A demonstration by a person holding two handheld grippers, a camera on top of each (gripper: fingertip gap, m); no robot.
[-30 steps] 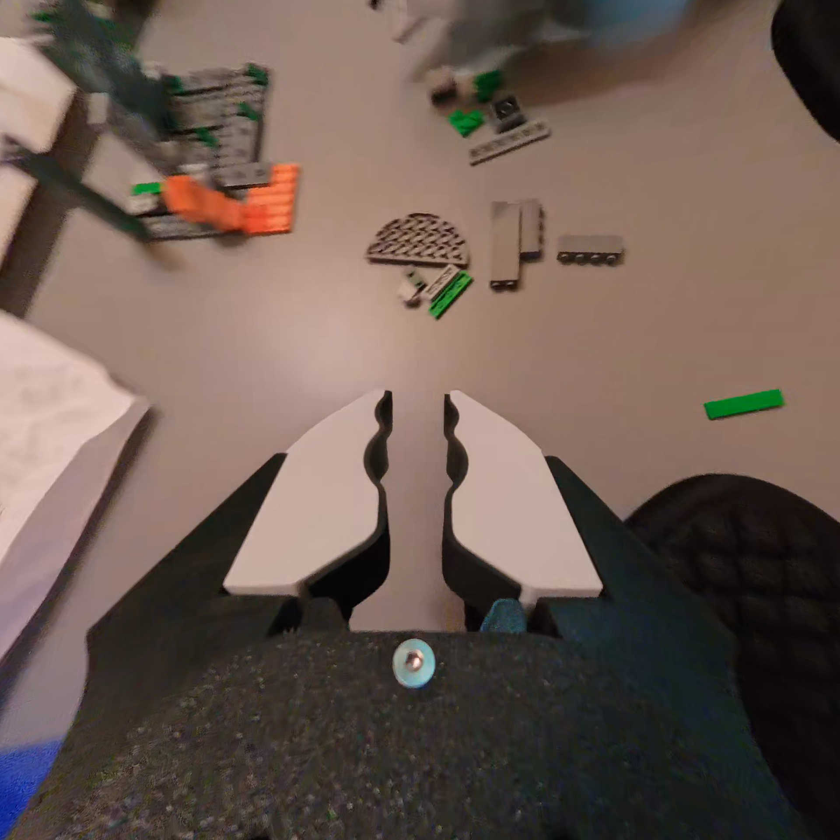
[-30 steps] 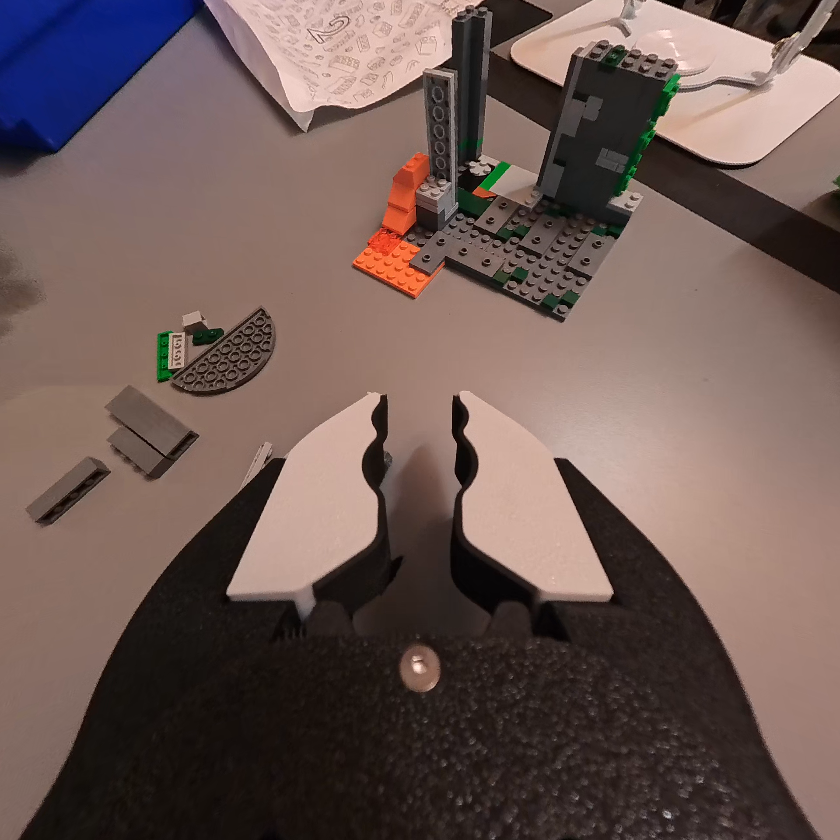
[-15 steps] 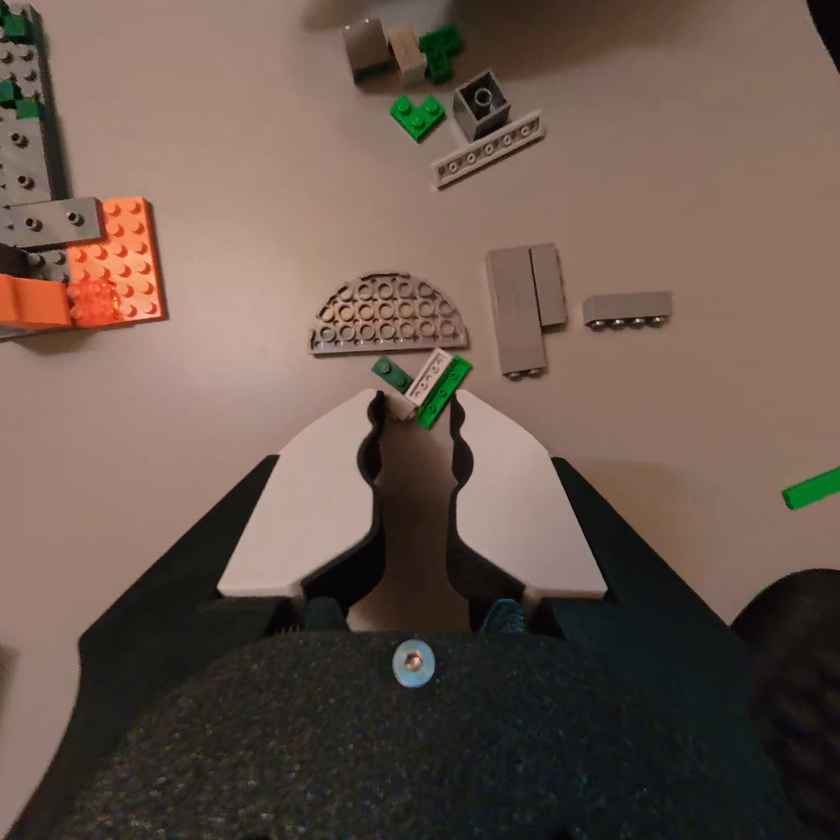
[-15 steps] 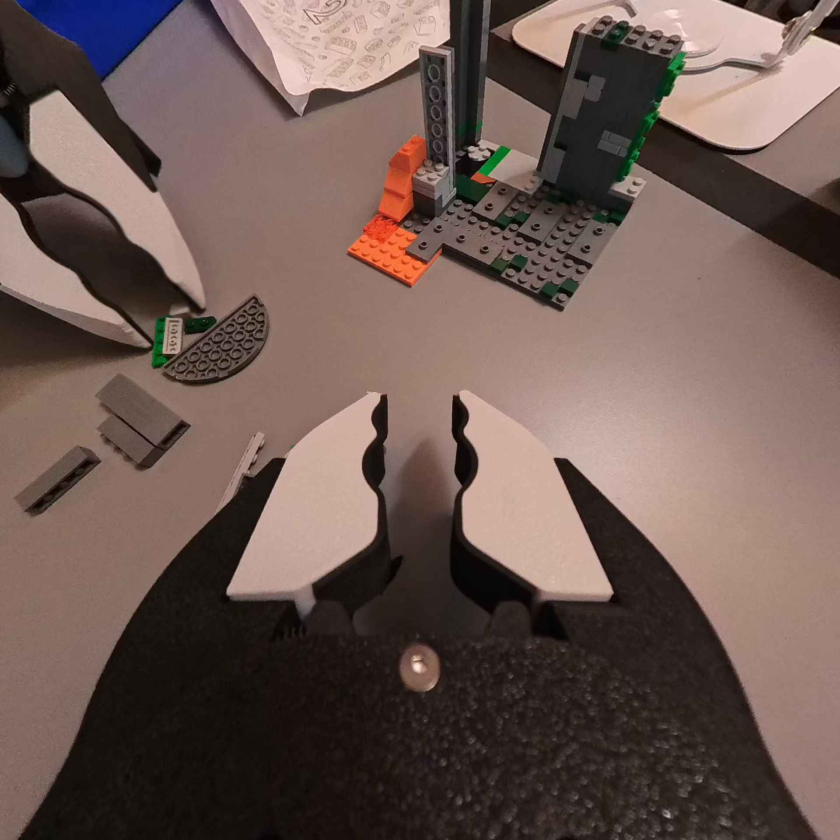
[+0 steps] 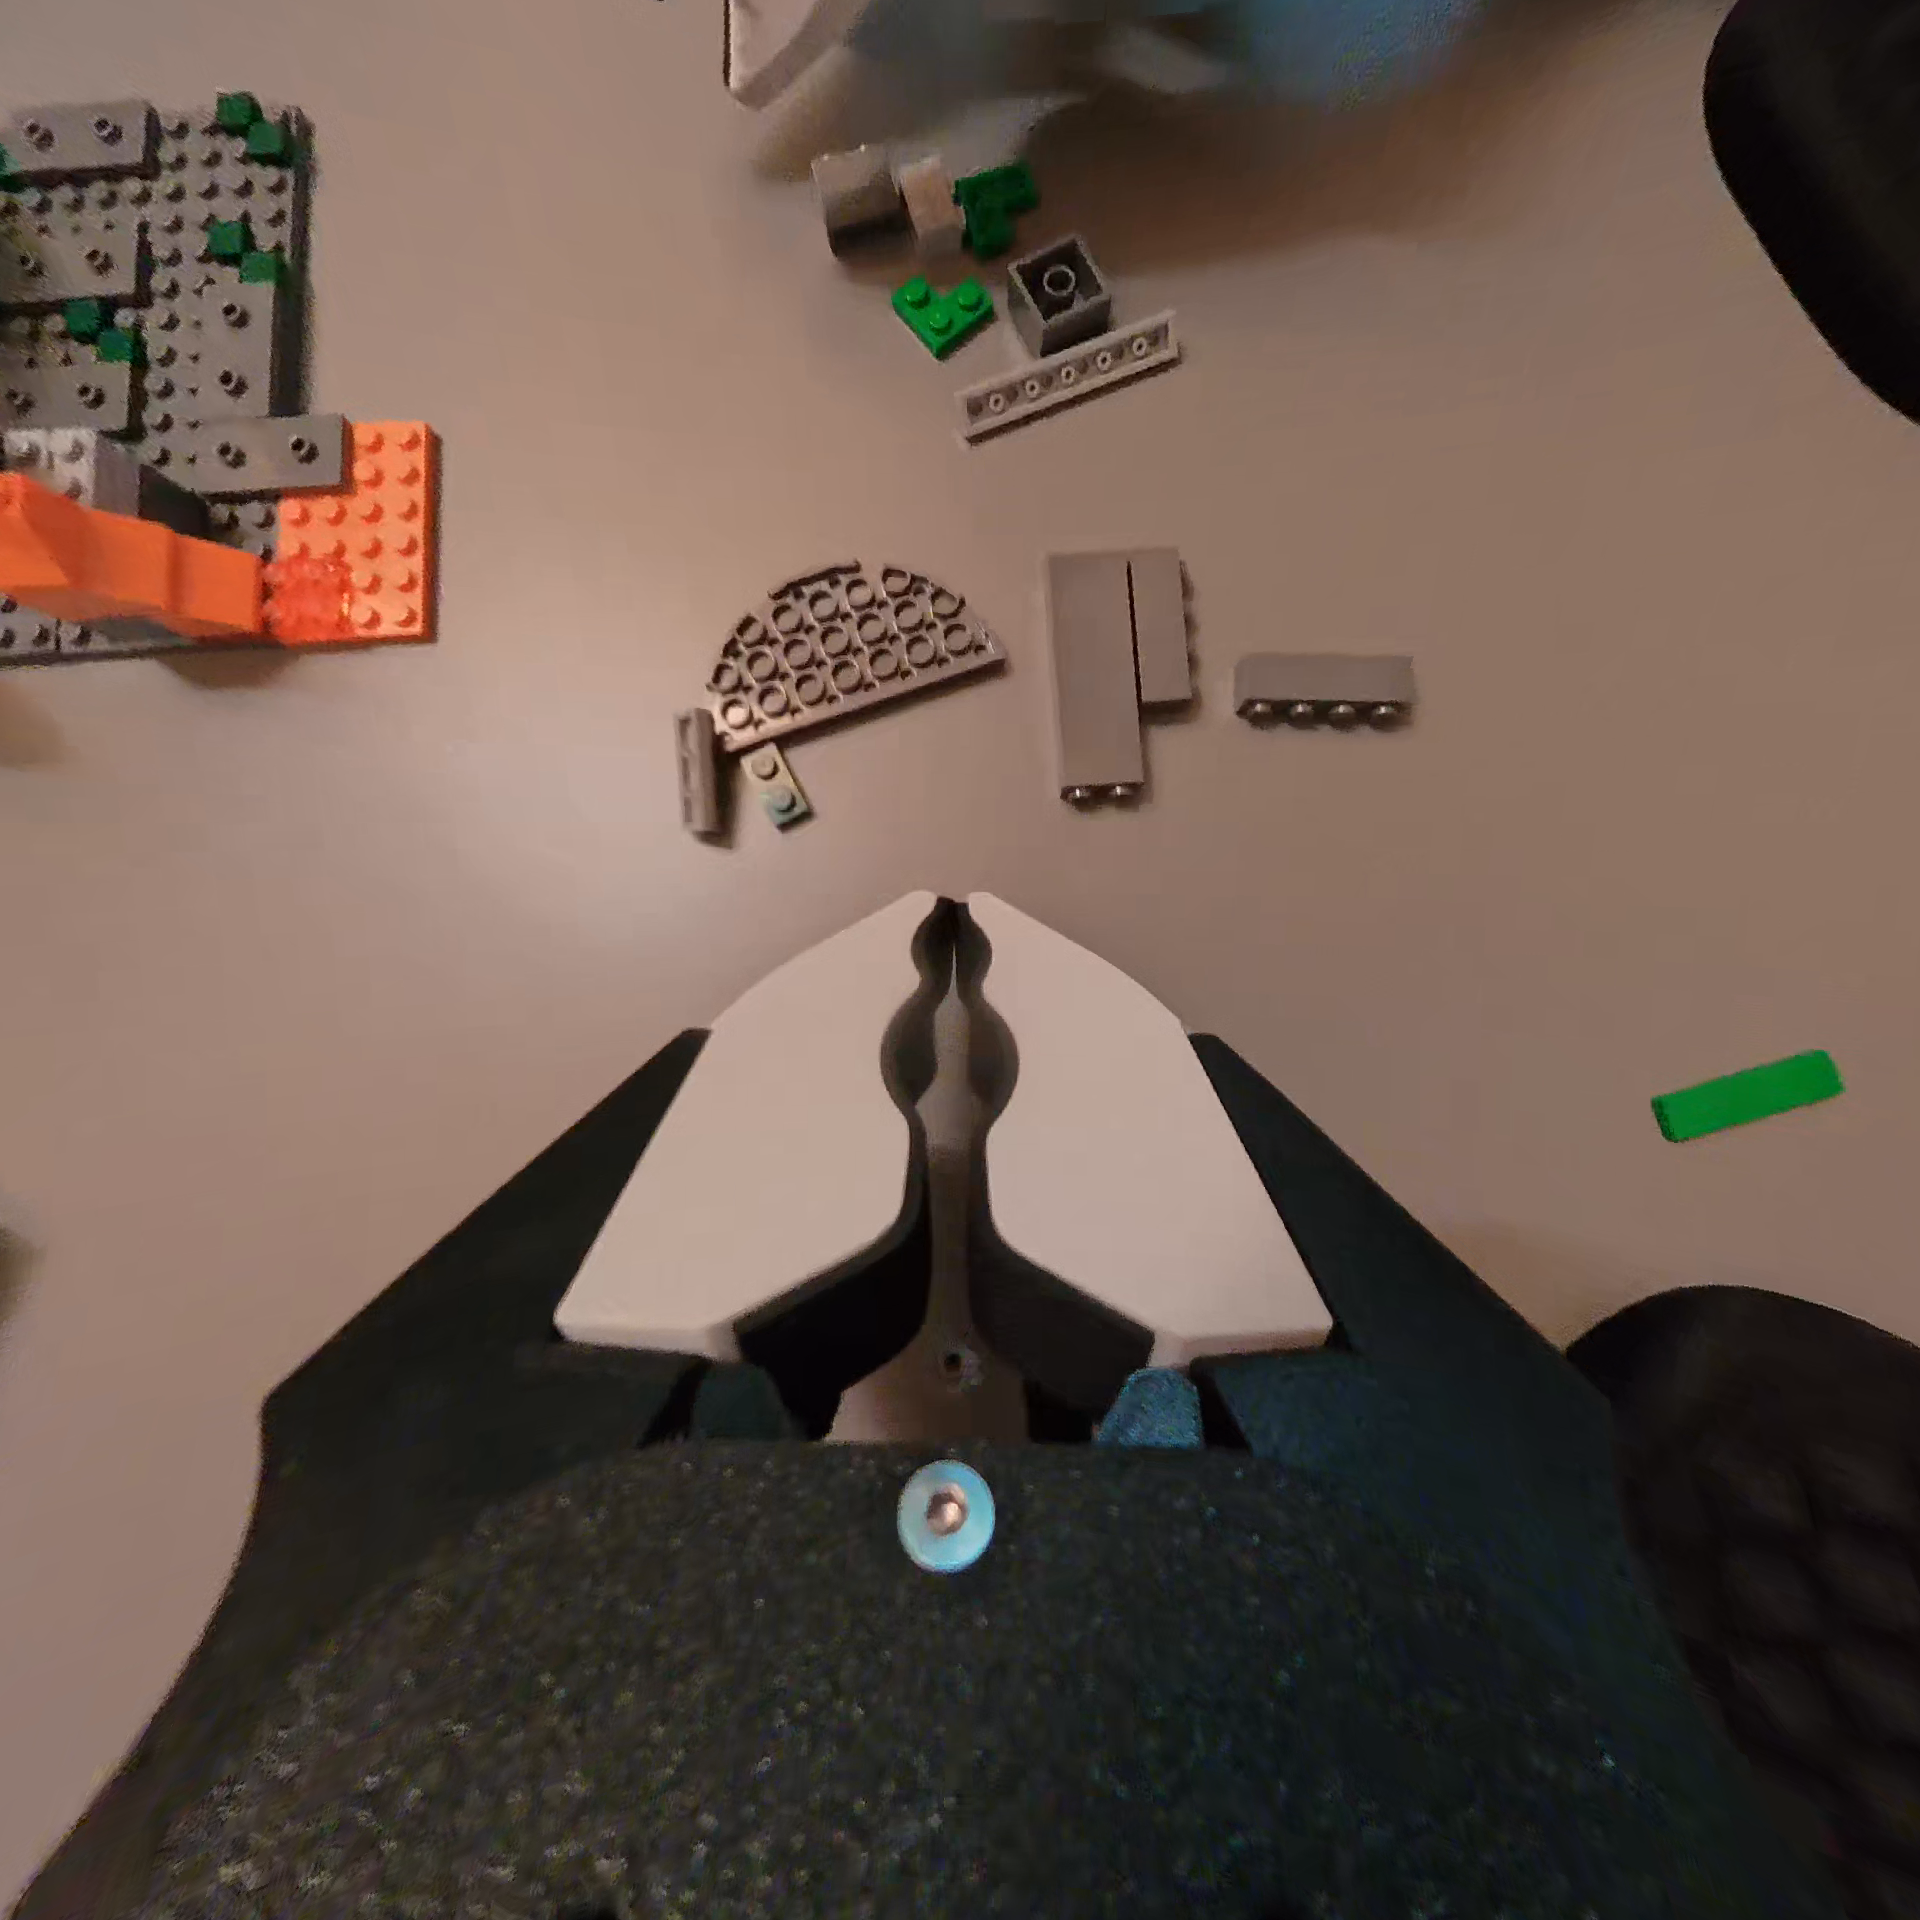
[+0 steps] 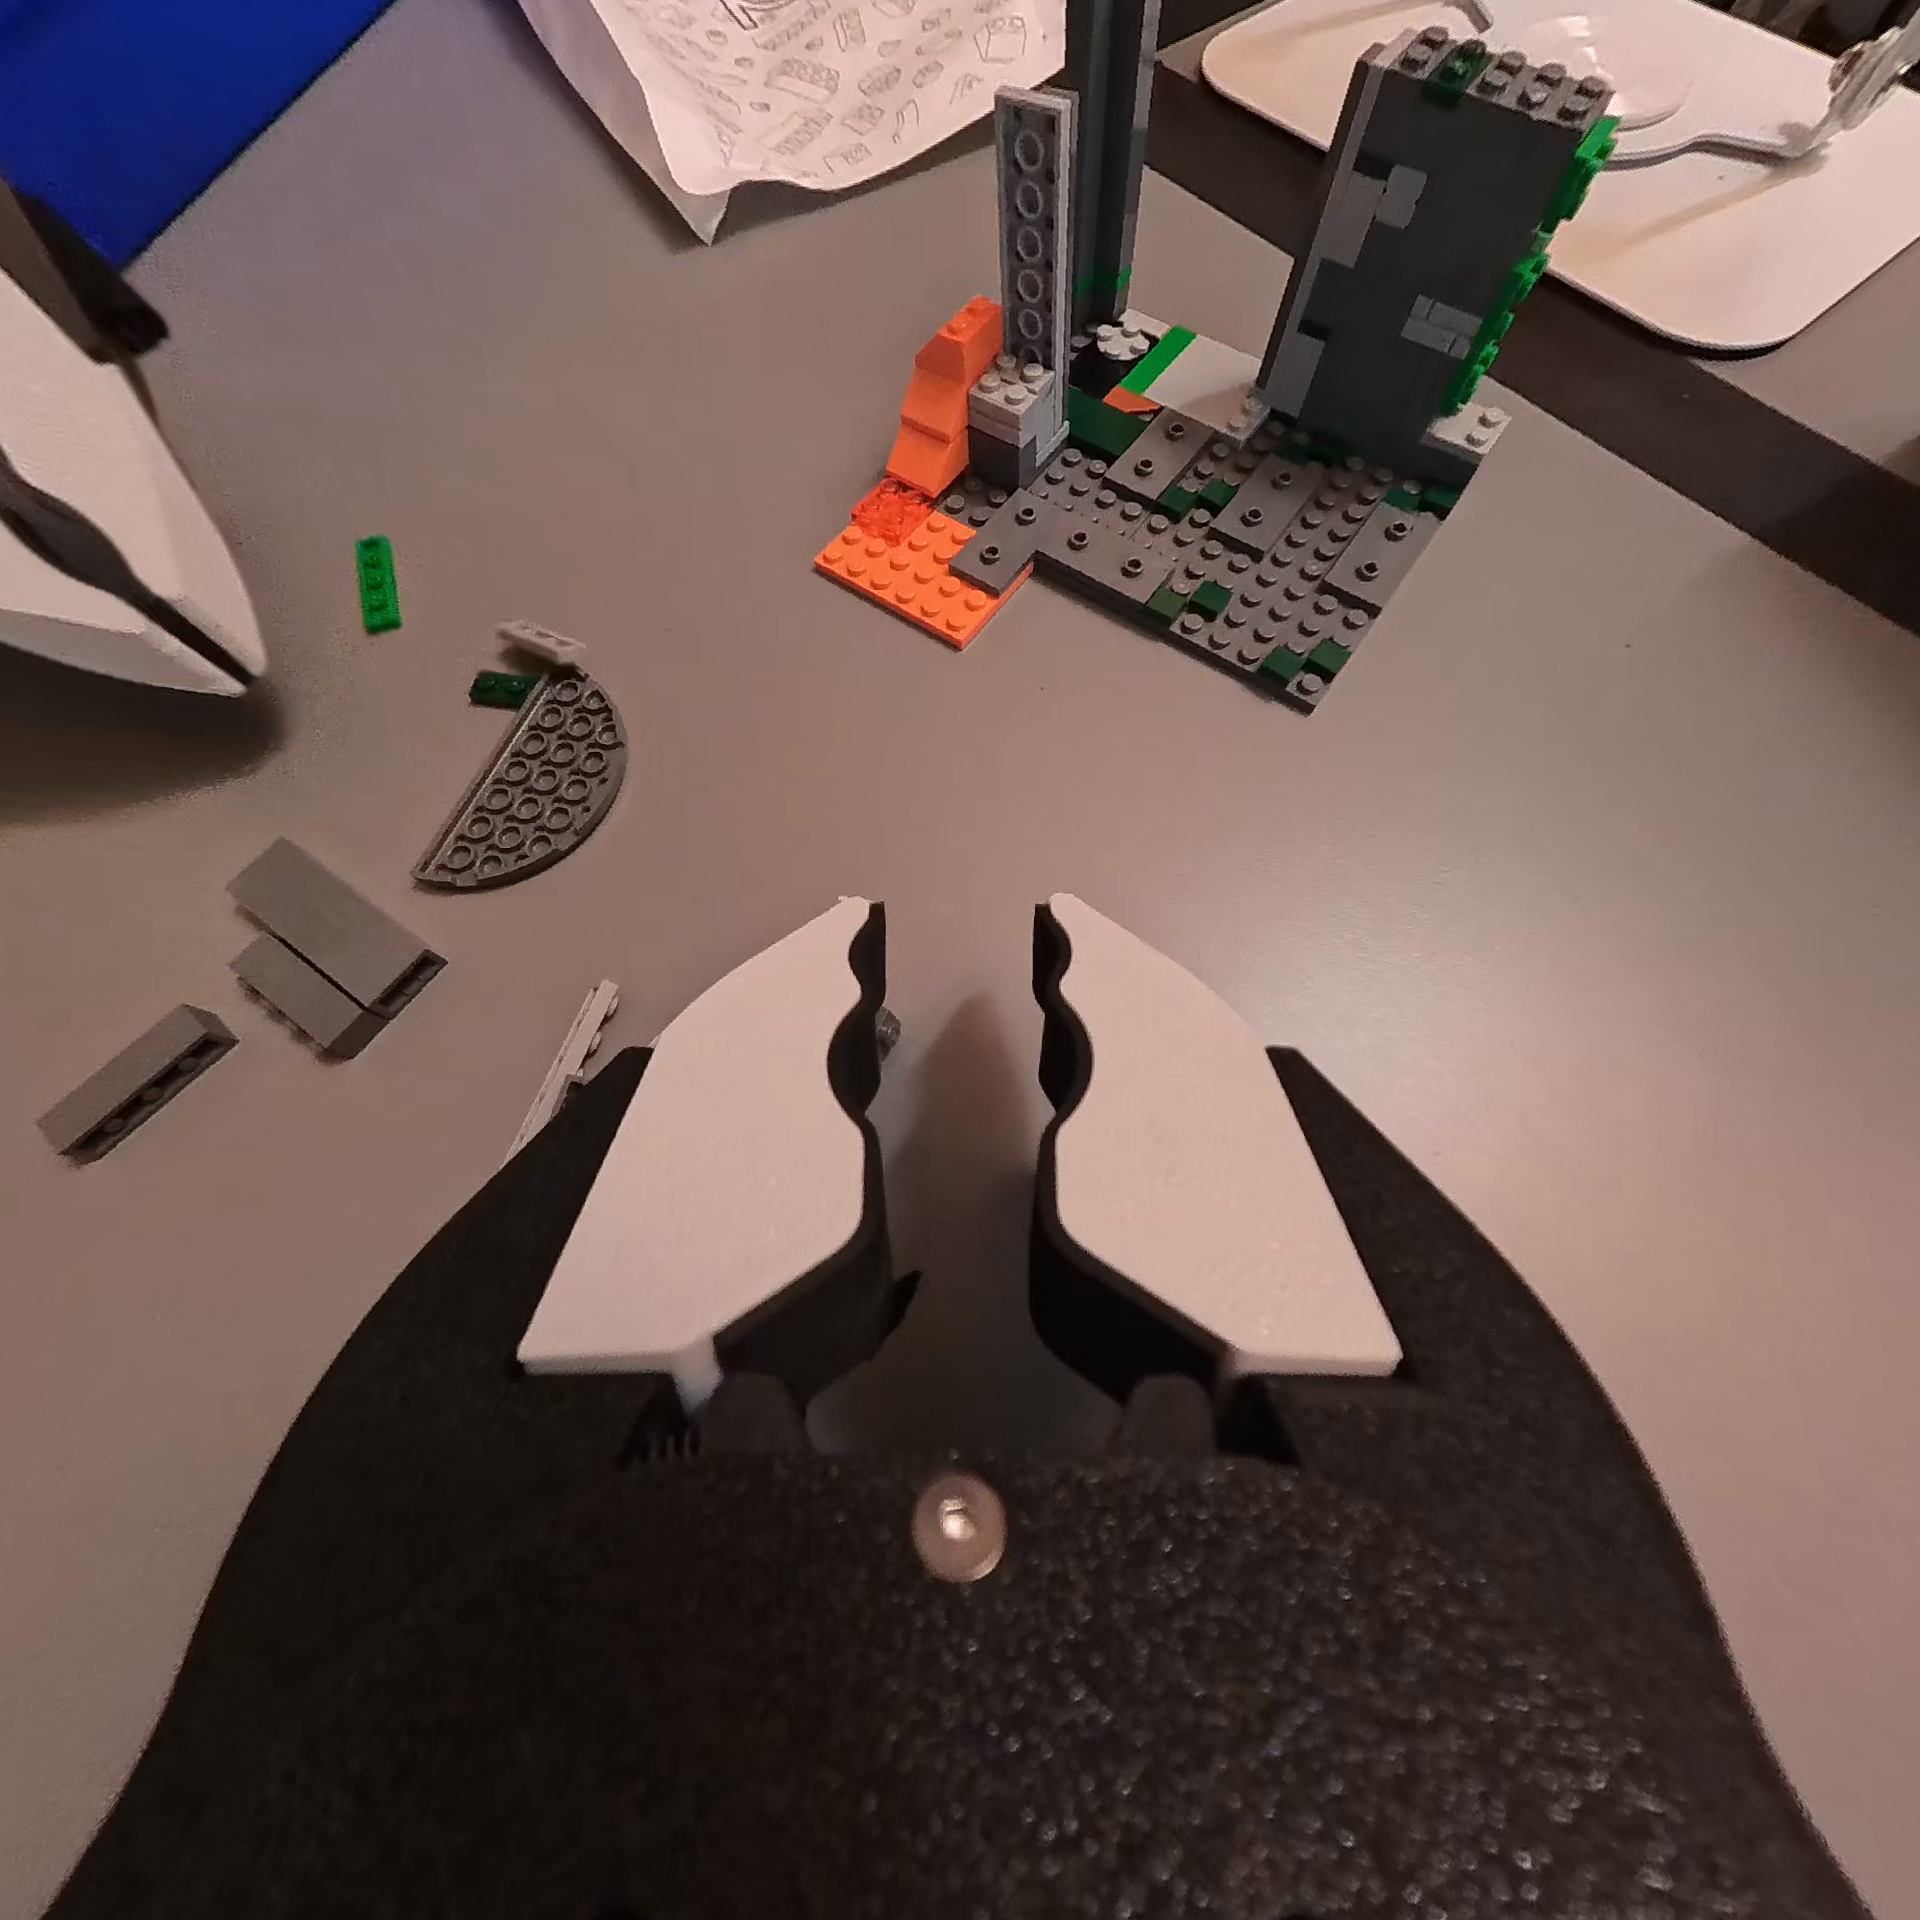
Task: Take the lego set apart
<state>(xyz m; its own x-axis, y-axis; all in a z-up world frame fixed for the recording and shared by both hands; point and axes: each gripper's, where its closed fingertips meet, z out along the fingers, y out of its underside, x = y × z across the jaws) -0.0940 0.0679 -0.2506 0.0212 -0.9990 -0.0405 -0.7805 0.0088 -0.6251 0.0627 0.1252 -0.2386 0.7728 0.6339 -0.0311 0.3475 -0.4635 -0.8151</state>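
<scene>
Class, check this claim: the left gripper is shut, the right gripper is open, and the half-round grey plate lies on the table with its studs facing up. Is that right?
Not quite. The half-round grey plate lies underside up, showing its hollow tubes, as the left wrist view shows. The left gripper is shut and the right gripper is open.

My fingers hang over a grey table (image 6: 1455,935). On it: the lego set (image 6: 1195,499), a half-round plate (image 6: 540,790), grey bricks (image 6: 322,956), a green strip (image 6: 377,584), printed paper (image 6: 810,94) and a white tray (image 6: 1704,187).

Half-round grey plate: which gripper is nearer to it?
Left. The left gripper sits just beside the half-round grey plate, tips shut; the right gripper is farther off, open.
</scene>
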